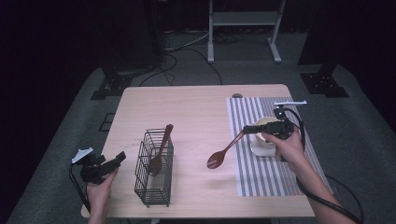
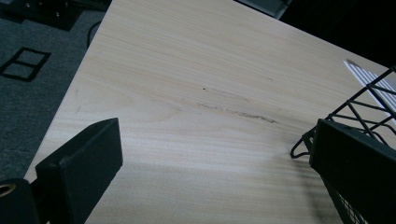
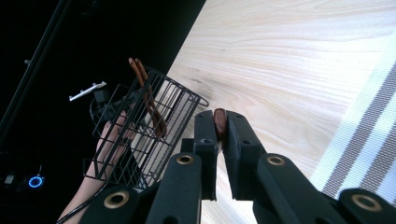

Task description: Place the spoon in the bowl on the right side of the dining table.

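Apparently for carrying toward the wire basket [image 1: 154, 172], which already holds one spoon, a brown spoon [image 1: 223, 153] is clamped by its handle in the right gripper [image 1: 246, 130], raised mid-table; the left gripper [image 1: 119, 158] is held released beside the basket.

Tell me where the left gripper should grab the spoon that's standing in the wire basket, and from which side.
Grip the spoon on its upper handle, where it rises clear of the wire basket rim. Coming from above is probably best: the bowl sits low inside the mesh and the handle leans toward the far corner, so only that end is free. The left gripper is open beside the basket; tilt its jaws to match the lean.
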A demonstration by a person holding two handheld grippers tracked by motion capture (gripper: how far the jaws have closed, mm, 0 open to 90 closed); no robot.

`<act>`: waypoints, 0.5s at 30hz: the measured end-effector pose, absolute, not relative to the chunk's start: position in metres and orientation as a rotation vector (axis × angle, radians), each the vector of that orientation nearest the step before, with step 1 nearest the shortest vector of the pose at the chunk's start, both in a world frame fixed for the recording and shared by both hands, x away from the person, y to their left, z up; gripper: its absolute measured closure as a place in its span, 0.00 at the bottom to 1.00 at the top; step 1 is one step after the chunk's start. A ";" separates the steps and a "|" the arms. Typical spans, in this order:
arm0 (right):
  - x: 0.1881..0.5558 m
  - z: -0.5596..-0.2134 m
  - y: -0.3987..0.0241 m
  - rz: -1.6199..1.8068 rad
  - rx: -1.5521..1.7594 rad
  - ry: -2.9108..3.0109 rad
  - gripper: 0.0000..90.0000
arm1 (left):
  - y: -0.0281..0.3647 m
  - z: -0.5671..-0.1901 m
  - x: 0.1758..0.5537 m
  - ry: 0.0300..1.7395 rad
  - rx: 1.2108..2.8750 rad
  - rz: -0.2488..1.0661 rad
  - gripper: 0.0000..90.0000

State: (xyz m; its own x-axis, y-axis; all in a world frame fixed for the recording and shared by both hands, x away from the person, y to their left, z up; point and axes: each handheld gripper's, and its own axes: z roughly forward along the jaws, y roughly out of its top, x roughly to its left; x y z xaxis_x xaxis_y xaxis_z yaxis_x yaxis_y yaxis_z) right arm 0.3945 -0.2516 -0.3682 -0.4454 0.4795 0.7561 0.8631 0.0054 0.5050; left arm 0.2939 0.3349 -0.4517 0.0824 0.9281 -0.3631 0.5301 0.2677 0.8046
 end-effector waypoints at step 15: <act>0.395 -0.375 -0.277 -1.433 -1.456 -1.890 0.92 | 0.335 -0.452 0.294 1.578 1.390 0.521 0.02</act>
